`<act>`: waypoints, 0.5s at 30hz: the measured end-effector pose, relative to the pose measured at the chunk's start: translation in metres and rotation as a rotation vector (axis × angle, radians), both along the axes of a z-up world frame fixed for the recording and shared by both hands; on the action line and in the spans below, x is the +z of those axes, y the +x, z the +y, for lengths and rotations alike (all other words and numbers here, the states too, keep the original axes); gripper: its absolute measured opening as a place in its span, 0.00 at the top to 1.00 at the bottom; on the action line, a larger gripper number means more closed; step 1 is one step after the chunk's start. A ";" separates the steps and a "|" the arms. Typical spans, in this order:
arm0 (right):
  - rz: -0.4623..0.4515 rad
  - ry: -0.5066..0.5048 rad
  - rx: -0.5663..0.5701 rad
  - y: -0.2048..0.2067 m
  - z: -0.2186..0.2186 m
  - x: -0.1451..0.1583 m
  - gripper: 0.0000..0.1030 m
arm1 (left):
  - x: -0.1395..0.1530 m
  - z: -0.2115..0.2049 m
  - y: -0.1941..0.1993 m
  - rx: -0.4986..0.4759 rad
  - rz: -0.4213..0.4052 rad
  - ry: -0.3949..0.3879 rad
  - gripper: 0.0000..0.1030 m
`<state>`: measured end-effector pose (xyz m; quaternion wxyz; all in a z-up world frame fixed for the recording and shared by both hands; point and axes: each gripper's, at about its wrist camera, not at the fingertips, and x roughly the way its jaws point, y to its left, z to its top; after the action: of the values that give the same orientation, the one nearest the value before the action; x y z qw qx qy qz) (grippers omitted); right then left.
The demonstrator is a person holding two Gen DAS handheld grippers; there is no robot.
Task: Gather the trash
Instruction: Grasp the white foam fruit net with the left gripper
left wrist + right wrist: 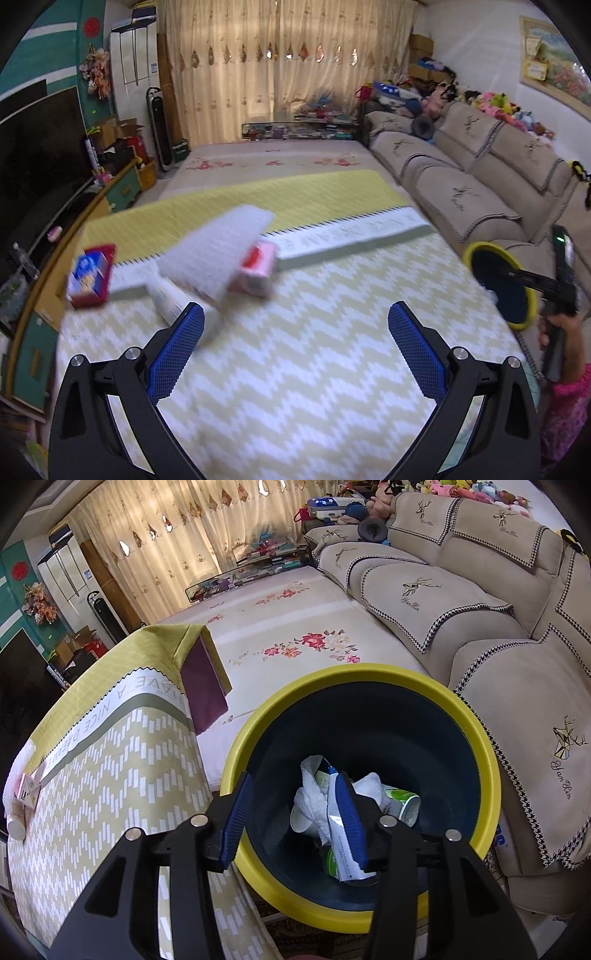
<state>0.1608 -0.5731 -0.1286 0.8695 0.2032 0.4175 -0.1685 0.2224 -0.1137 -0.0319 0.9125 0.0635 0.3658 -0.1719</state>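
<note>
My left gripper (295,343) hangs open and empty over the table. Just ahead of its left finger lies a white bottle (168,297), under a blurred white sheet. It looks light, stiff and slick, so I'd pinch mid-body. My right gripper (293,818) stands open above the yellow-rimmed bin (369,679), a flat packet against its right finger.

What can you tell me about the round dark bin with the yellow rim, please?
The round dark bin with the yellow rim looks like plastic, navy inside. It stands upright on the floor between the cloth-covered table and the beige sofa. Inside lie crumpled white tissue, a white cup and green-printed packaging. The right gripper hangs open over its mouth.
</note>
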 end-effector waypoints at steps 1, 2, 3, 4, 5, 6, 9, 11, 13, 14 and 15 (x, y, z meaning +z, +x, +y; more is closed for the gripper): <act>0.000 -0.001 0.000 0.000 0.001 0.000 0.56 | 0.001 0.003 0.009 -0.010 0.000 -0.001 0.05; 0.001 -0.001 0.000 0.000 0.002 0.000 0.56 | 0.001 0.006 0.021 -0.023 0.000 -0.006 0.05; 0.001 0.000 0.000 0.000 0.002 0.000 0.56 | 0.000 0.009 0.033 -0.026 0.010 -0.008 0.05; 0.002 0.000 0.000 0.000 0.003 0.000 0.56 | -0.002 0.010 0.042 -0.023 0.022 -0.005 0.05; 0.002 -0.001 0.001 0.000 0.003 0.000 0.56 | -0.007 0.013 0.058 -0.020 0.047 0.003 0.05; 0.004 -0.002 0.003 0.000 0.004 0.000 0.56 | -0.010 0.014 0.065 -0.018 0.056 0.006 0.05; 0.010 -0.008 0.007 0.000 0.007 0.000 0.55 | -0.022 0.018 0.091 -0.008 0.078 0.030 0.12; 0.012 -0.008 0.005 -0.001 0.006 0.000 0.55 | -0.028 0.019 0.104 -0.007 0.081 0.049 0.12; 0.012 -0.008 0.003 -0.001 0.005 0.001 0.55 | -0.036 0.021 0.115 0.002 0.093 0.073 0.12; 0.012 -0.009 0.002 -0.001 0.005 0.001 0.55 | -0.041 0.022 0.123 0.009 0.106 0.080 0.12; 0.012 -0.009 0.001 -0.001 0.005 0.001 0.55 | -0.044 0.022 0.127 0.009 0.112 0.082 0.12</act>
<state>0.1600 -0.5680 -0.1278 0.8681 0.1981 0.4218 -0.1710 0.3491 -0.0914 -0.0759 0.8880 0.0894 0.4231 -0.1562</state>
